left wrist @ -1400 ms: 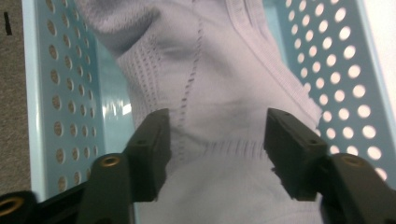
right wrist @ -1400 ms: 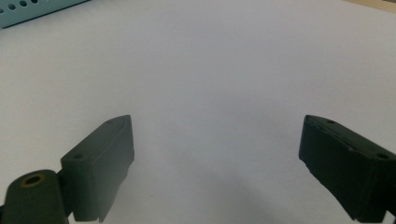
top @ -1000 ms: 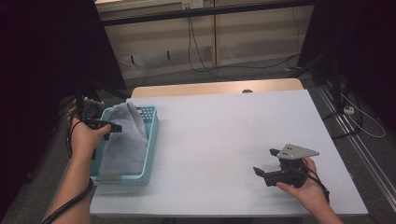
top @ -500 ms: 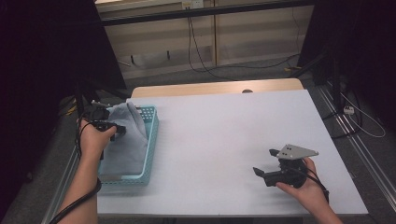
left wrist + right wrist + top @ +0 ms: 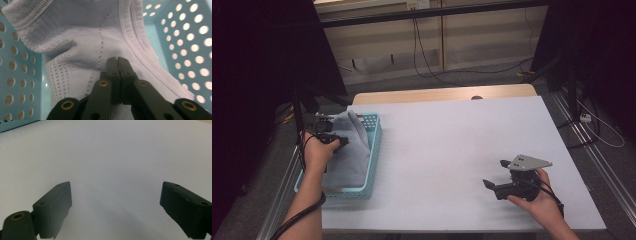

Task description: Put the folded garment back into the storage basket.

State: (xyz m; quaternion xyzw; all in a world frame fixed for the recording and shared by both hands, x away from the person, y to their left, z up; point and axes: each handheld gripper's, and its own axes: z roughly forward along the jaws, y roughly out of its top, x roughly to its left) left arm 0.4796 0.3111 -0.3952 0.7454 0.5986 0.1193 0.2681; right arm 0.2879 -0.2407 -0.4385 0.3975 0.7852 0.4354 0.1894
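Lying heaped in the perforated teal plastic basket (image 5: 374, 145), the pale grey knitted garment (image 5: 82, 42) sits right at the left claw (image 5: 118, 60), whose jaws have just closed, pinching its fabric; the right claw (image 5: 115, 202) gapes empty over the white worktop (image 5: 452, 140).

The pale grey knitted cloth garment (image 5: 82, 47) looks soft and matt, with ribbed hems, a flat stitched seam band and panels of fine mesh eyelets. The turquoise perforated plastic basket (image 5: 185, 50) around it is smooth with a slight sheen. The left gripper (image 5: 119, 65) has matt black plastic jaws with brass-coloured metal rivets. The white worktop (image 5: 120, 157) is smooth and matt, with a bare pale wood strip at 12 o'clock.
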